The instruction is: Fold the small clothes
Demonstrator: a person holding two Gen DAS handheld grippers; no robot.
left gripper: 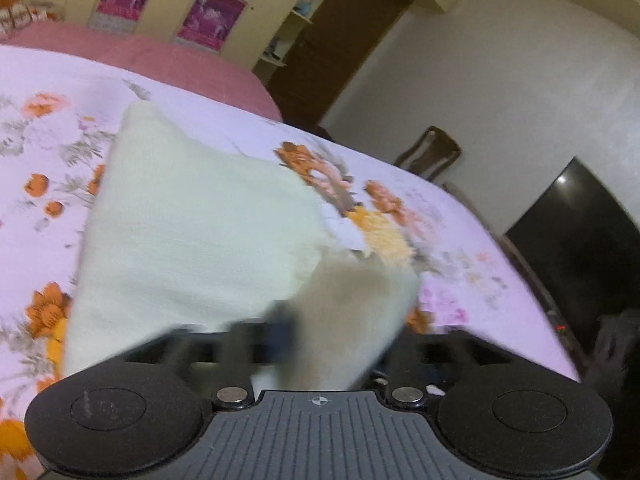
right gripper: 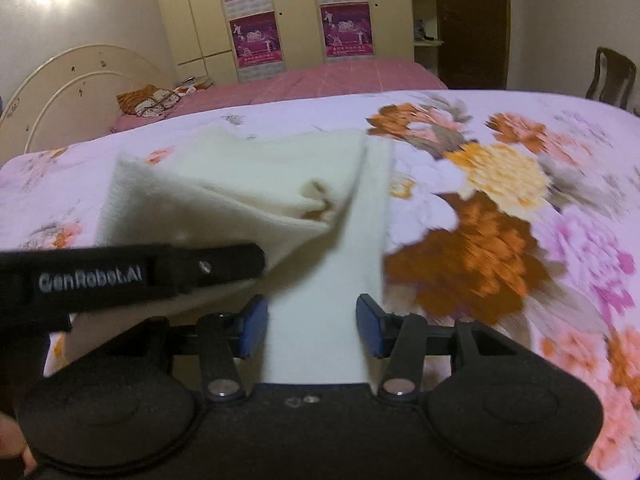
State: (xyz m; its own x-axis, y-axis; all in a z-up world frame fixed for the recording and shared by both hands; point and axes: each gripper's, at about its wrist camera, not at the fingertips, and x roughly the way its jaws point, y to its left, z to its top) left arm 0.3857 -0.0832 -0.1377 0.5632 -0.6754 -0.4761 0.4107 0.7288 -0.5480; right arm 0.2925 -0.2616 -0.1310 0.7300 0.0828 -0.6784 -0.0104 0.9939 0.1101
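Lying half-folded on the floral bedsheet [right gripper: 500,208], the cream cloth [right gripper: 256,184] looks light, limp and soft; right claw [right gripper: 311,326] straddles its near strip unclenched, left claw [left gripper: 340,344] released beside it.

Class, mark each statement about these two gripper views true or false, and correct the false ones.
1. The cream cloth lies on a floral bedsheet. True.
2. The right gripper has blue pads with cloth between them. True.
3. The bedsheet is plain blue. False: it is pale lilac with orange and pink flowers.
4. A wooden chair stands beyond the bed. True.
5. The posters on the wardrobe are green. False: they are magenta.
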